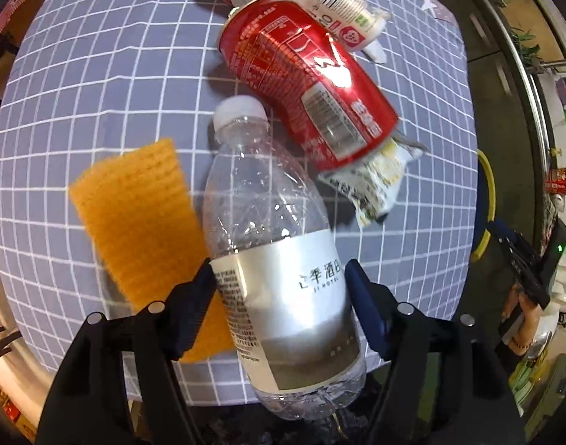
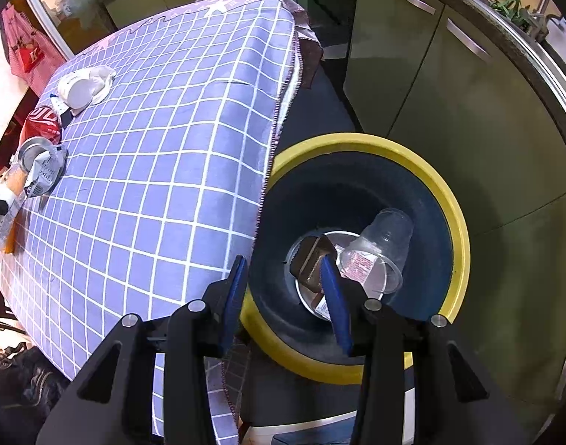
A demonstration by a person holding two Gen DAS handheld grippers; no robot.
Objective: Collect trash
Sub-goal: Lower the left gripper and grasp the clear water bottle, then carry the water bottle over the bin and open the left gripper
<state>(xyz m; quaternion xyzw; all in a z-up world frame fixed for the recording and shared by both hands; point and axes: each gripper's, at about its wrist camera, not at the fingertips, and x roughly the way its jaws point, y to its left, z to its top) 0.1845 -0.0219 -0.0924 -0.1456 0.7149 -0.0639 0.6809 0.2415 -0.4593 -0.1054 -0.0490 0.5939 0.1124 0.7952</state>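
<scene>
My left gripper grasps the clear plastic water bottle. My right gripper hangs released over the yellow-rimmed bin. Red can left.

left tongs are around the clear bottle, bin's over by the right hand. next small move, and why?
Probably finish closing the left tongs on the clear bottle, then lift. Their pads flank its silver label, but whether they press is unclear. The red can leans near the cap, so lift gently. The yellow-rimmed bin sits beside the table under the empty right tongs.
</scene>
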